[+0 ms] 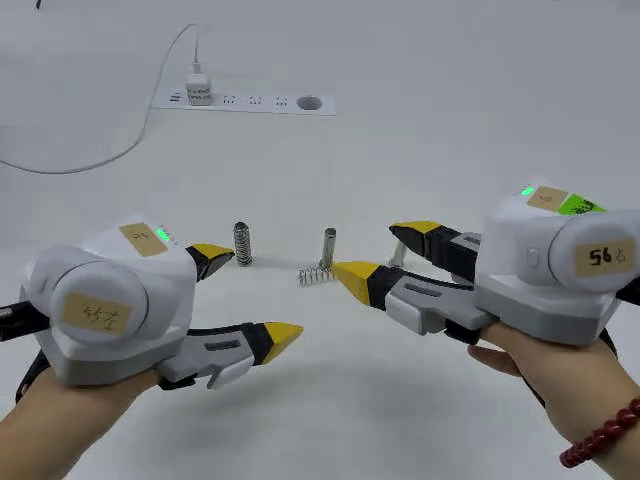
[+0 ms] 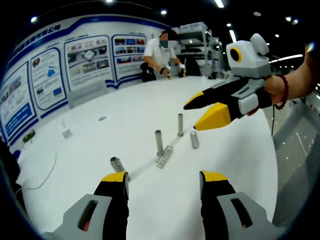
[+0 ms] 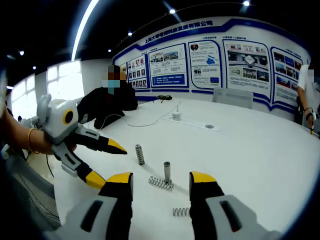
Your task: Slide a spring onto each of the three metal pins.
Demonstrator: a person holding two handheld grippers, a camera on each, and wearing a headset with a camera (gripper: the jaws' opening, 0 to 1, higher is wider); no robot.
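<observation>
A spring stands upright over the left pin point(image 1: 241, 243) point(image 2: 117, 163) point(image 3: 139, 154). The middle pin point(image 1: 328, 247) point(image 2: 159, 142) point(image 3: 167, 171) is bare, with a loose spring point(image 1: 314, 275) point(image 2: 164, 156) point(image 3: 160, 183) lying at its foot. Another bare pin point(image 2: 180, 124) stands farther right, partly behind the right gripper in the head view. A second loose spring point(image 3: 181, 212) point(image 2: 194, 139) lies near it. My left gripper point(image 1: 248, 292) point(image 2: 165, 176) hovers open and empty, just short of the left pin. My right gripper point(image 1: 385, 250) point(image 3: 161, 177) is also open and empty, right of the middle pin.
A white power strip point(image 1: 245, 100) with a plugged-in charger and a trailing cable lies at the back of the white table point(image 1: 330, 400). A person point(image 2: 162, 55) works at the table's far side, and another person point(image 3: 112, 100) sits beyond its edge.
</observation>
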